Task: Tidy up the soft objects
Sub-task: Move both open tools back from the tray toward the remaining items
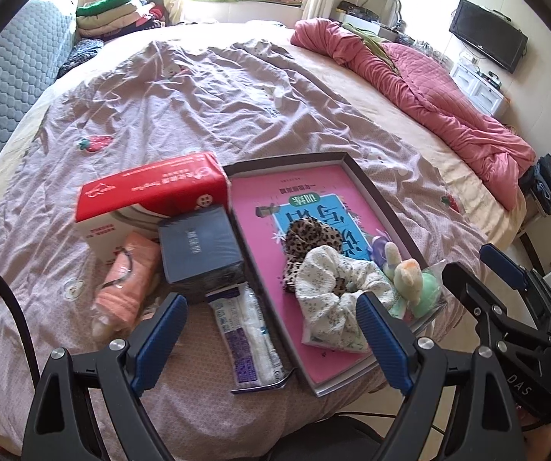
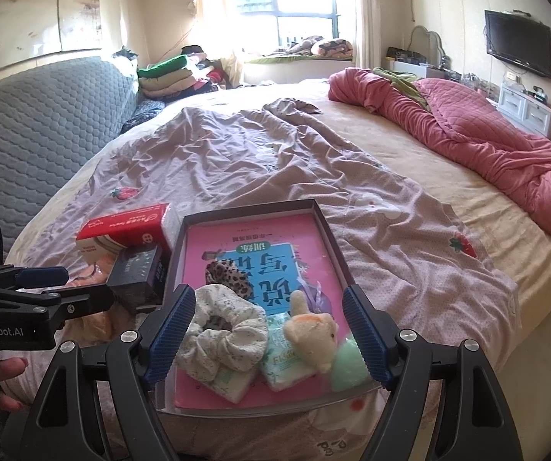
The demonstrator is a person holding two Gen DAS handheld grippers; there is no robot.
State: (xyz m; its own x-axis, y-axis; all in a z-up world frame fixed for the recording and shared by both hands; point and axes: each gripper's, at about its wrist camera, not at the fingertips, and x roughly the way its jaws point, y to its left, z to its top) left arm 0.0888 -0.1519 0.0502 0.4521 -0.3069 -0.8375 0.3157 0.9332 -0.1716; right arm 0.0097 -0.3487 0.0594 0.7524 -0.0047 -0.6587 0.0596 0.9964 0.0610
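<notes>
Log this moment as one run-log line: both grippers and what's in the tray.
left gripper: open, empty | right gripper: open, empty | tray: leopard scrunchie, white floral scrunchie, plush toy

The tray's (image 2: 329,226) far half lies bare; scrunchies (image 2: 225,336) and plush (image 2: 310,332) crowd its near end. Boxes (image 1: 198,246) block its left side.

Beside the glossy pink book (image 1: 260,207) in the tray, a crinkled cloth scrunchie (image 1: 337,288) is lying; a fuzzy plush toy (image 2: 310,330) and shiny plastic-wrapped tissues (image 1: 248,342) are lying nearby on wrinkled matt bedsheet (image 1: 198,88).
</notes>
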